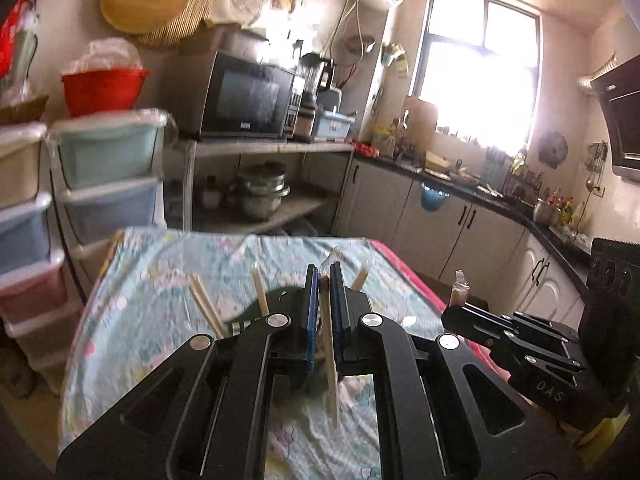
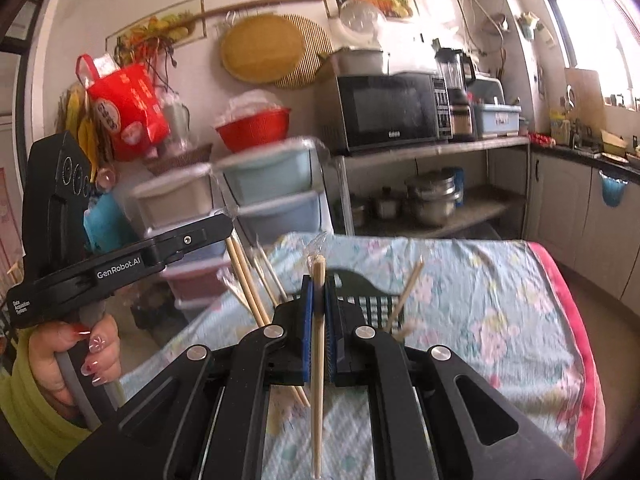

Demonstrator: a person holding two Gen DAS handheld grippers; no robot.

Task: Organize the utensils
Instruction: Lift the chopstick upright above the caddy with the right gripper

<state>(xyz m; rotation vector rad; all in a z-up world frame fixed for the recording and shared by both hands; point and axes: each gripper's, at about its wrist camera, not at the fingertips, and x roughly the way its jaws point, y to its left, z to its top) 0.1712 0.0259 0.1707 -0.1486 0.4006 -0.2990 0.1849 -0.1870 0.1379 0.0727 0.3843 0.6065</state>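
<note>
1. The left gripper is clamped on a wrapped chopstick pair, which stands nearly upright between the blue pads; its lower end hangs down past the gripper body over the table.
2. The right gripper is likewise closed on a second wrapped pair, held upright, with crinkled clear wrap poking out at the top and the long end dropping below the fingers.
3. Both grippers hover above a table covered with a pale floral cloth, which has a pink edge on the right.
4. Just beyond the fingertips sits a dark green basket on the cloth, and several loose chopsticks lean out of it at angles, to the left and right of the held pairs.
5. From the right wrist view, the left gripper's black body shows at the left, gripped by a hand with painted nails and a yellow-green sleeve.
6. From the left wrist view, the right gripper shows at the right with a wrapped top sticking up from it.
7. Behind the table stand plastic drawers, a red bowl on top, a microwave on a shelf with pots beneath, and a bright window.
</note>
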